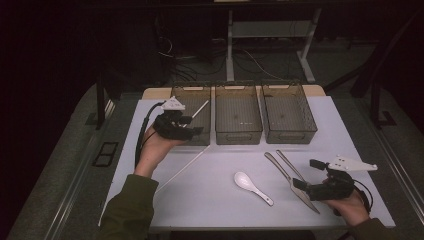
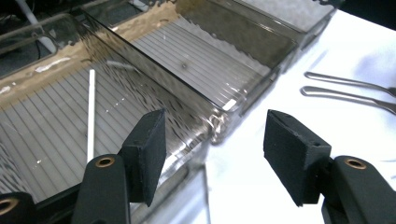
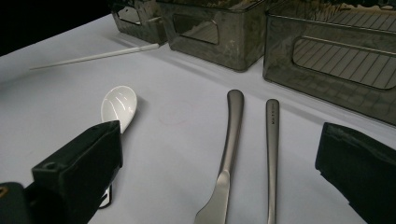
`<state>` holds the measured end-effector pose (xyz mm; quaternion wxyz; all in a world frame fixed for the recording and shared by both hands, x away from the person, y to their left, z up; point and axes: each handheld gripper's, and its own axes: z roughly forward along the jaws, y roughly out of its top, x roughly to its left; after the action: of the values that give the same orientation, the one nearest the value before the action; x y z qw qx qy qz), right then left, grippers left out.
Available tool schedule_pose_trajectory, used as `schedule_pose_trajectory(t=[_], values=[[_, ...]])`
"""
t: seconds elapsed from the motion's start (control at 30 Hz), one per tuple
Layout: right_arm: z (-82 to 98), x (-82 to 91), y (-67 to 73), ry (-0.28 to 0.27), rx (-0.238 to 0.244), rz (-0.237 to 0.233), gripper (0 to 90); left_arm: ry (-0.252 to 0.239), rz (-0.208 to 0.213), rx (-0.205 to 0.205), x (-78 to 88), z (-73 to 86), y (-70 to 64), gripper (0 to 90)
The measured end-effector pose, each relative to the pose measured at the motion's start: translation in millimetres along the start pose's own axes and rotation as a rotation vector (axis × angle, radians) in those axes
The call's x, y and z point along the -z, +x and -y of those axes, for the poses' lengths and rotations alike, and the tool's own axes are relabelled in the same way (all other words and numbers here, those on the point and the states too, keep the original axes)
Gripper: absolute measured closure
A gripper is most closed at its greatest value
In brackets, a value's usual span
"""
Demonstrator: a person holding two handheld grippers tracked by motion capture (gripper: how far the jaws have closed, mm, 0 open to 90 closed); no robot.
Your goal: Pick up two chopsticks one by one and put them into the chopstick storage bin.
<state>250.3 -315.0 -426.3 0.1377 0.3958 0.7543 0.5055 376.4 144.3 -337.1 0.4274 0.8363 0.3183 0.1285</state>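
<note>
Your left hand-held gripper (image 1: 192,125) hung spread and empty over the far-left bin (image 1: 192,92), where one white chopstick (image 2: 91,114) lay. Its mate (image 1: 182,170) lay on the table (image 1: 220,200): light, stiff, slippery; pinch mid-length.

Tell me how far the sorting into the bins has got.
Done: one white chopstick lies in the left bin. In hand: nothing; the left tongs hang open over that bin, the right tongs open by the knife. Left: the second chopstick, the spoon, the knife and the other metal utensil on the table.
</note>
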Motion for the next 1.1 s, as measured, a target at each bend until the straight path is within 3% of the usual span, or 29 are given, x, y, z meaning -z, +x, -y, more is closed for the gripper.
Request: schedule_pose_trajectory(t=[0.23,0.4,0.7,0.8,1.1], values=[[0.1,-0.3,0.0,-0.002,0.000,0.003,0.7,-0.009,0.011,-0.021,5.5,19.5,-14.5,36.5],[0.3,0.0,0.3,0.000,0.000,0.004,0.7,-0.022,0.023,-0.007,4.7,39.0,-21.5,37.7],[0.2,0.3,0.4,0.000,0.004,0.005,0.7,0.001,0.001,-0.018,1.2,76.2,-27.9,52.3],[0.2,0.8,0.8,0.001,0.003,0.004,0.7,0.017,-0.010,-0.030,0.7,83.2,-28.3,57.7],[0.2,0.7,1.3,0.003,0.006,0.001,0.7,0.073,-0.020,-0.012,-10.7,96.2,-19.0,68.8]])
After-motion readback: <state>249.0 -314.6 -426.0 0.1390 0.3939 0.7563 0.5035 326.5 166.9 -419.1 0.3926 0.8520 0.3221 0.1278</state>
